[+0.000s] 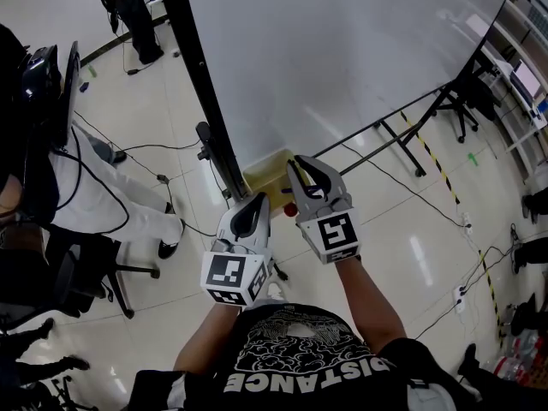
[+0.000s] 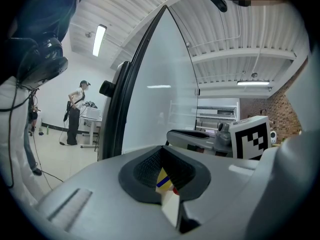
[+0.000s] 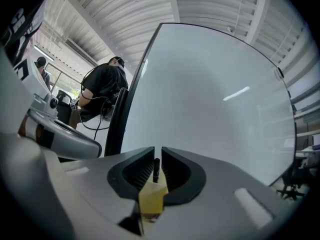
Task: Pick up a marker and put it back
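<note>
From the head view, you held both tools low in front of the whiteboard [image 1: 342,50]. The right gripper [image 1: 300,174] reached to the yellow tray [image 1: 261,174] at the lower edge of the board, and the left gripper [image 1: 253,205] was just beside it, a little nearer to you. A small red thing [image 1: 291,209] showed between the two tools; what it was, I could not tell. A seated person in white trousers [image 1: 111,195] was at the left, and cables [image 1: 402,187] lay on the floor.

In the left gripper view, the left gripper [image 2: 161,149] had its jaws pressed together at the tips, with nothing between them. Behind them a part of the yellow tray [image 2: 162,176] showed, with a blue stripe [image 2: 162,182] on it. The whiteboard [image 2: 160,109] stood in front, and a person [image 2: 75,116] stood far at the left.

In the right gripper view, the right gripper [image 3: 156,156] pinched a thin black marker [image 3: 156,170]. The marker stood upright between the pads, directly over the yellow tray [image 3: 152,196], with the whiteboard [image 3: 210,99] behind it.
</note>
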### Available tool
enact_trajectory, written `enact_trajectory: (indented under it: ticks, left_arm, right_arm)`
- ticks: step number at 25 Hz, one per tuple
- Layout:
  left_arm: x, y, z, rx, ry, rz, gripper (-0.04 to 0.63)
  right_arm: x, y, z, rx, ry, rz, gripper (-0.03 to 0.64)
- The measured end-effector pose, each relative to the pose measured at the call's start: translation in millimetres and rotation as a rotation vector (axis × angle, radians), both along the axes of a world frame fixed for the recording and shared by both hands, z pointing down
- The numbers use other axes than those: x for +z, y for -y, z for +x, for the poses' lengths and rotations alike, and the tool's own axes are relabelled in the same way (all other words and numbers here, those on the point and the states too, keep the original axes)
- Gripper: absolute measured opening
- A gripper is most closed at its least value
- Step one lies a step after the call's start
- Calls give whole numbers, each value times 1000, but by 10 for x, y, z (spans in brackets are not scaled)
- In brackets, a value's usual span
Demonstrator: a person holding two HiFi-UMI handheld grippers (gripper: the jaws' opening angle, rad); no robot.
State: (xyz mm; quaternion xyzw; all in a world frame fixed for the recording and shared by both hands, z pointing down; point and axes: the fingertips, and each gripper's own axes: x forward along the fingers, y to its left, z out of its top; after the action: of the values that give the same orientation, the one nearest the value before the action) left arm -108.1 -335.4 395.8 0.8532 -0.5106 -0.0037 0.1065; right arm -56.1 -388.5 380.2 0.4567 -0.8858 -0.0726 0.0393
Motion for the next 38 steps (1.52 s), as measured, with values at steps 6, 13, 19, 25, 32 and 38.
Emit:
enact_trajectory:
  ticks: [6,13,19,25,32,38]
  left_arm:
    - [-18,-15,38,18,-3,7,5]
    - [-68,-80,99,44,-12,16,5]
    - [-148,-269,127,43,-12,39,5]
    - [-233,-562,198,29,-13,62,5]
    - [-340,-984,333,5,-11,103,5]
    - [-347,-1399,508,6,2,114,4]
  right_arm:
    - [-154,-83,53,21,25,30,34]
    - [-396,-234,156,56,67,69,34]
    - [-539,-500,206,62,81,96,34]
    - [-592,-847,233,46,99,93,32]
    - [-601,-1364,295,32,107,88,4]
    - [-541,-1834,434,36,109,81,0]
